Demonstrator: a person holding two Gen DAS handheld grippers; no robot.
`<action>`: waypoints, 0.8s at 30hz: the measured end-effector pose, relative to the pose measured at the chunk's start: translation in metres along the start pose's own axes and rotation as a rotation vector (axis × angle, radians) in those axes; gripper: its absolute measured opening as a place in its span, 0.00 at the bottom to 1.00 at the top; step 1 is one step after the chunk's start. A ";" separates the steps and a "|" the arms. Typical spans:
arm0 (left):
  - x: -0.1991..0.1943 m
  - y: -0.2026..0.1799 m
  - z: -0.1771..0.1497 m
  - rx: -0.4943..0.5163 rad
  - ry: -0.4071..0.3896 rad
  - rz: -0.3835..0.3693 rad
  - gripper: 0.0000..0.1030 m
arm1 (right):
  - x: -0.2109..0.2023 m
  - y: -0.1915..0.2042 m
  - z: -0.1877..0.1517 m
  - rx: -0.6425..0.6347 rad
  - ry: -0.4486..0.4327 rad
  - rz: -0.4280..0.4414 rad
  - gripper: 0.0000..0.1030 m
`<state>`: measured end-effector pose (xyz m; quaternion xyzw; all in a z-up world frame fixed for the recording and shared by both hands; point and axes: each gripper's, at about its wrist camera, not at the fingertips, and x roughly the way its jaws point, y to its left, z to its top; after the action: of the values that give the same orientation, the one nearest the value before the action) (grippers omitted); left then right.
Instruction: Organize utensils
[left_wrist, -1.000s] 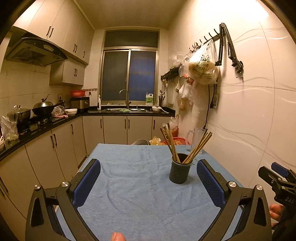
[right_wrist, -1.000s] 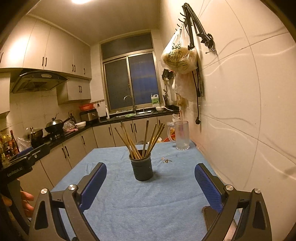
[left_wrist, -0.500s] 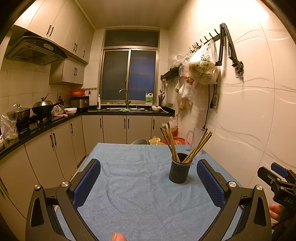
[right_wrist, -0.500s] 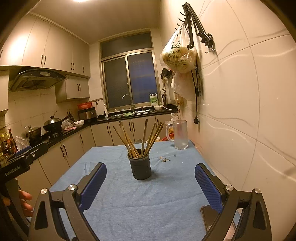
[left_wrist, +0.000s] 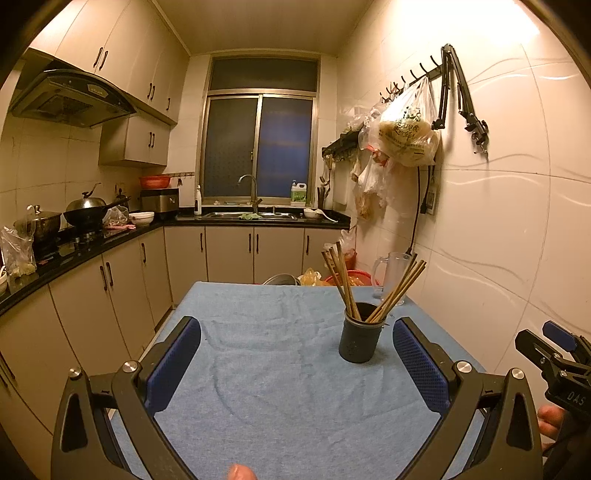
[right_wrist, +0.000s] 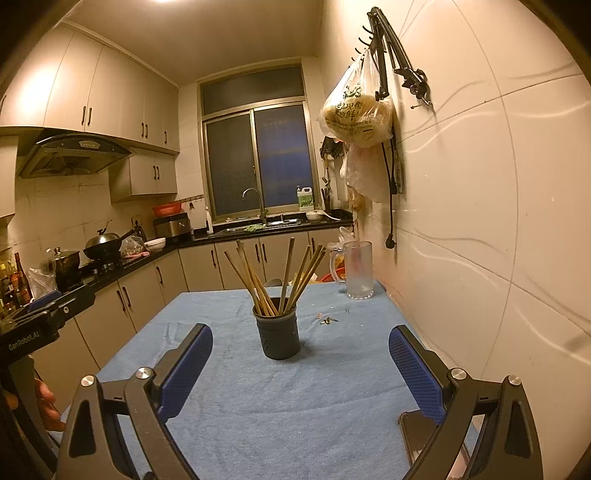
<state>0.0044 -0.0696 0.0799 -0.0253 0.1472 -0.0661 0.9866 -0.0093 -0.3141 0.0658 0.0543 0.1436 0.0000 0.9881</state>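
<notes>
A dark round utensil holder (left_wrist: 359, 332) stands upright on the blue cloth-covered table (left_wrist: 266, 369), with several wooden chopsticks (left_wrist: 397, 286) fanned out of its top. It also shows in the right wrist view (right_wrist: 280, 336) with its chopsticks (right_wrist: 286, 273). My left gripper (left_wrist: 295, 365) is open and empty, held near the table's front, the holder ahead to its right. My right gripper (right_wrist: 300, 369) is open and empty, the holder straight ahead between its fingers but farther off.
A clear glass mug (right_wrist: 356, 269) stands at the table's far right by the tiled wall. Small scraps (right_wrist: 327, 319) lie on the cloth behind the holder. A dark flat object (right_wrist: 417, 432) lies under my right finger. Cabinets and counter run along the left.
Both views have drifted only slightly; the right gripper has tilted a little so the holder sits lower in its view. Both grippers stay open and empty.
</notes>
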 end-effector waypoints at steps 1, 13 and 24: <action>0.001 0.000 0.000 0.001 -0.001 0.006 1.00 | 0.000 0.000 0.000 -0.002 0.000 -0.004 0.95; 0.006 -0.007 -0.004 0.071 -0.020 0.081 1.00 | 0.014 -0.001 -0.002 0.014 0.040 0.002 0.95; 0.048 0.018 -0.021 -0.082 0.187 -0.057 1.00 | 0.045 -0.005 -0.014 0.023 0.118 -0.023 0.95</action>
<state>0.0465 -0.0588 0.0451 -0.0637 0.2407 -0.0900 0.9643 0.0298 -0.3167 0.0389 0.0638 0.2022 -0.0097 0.9772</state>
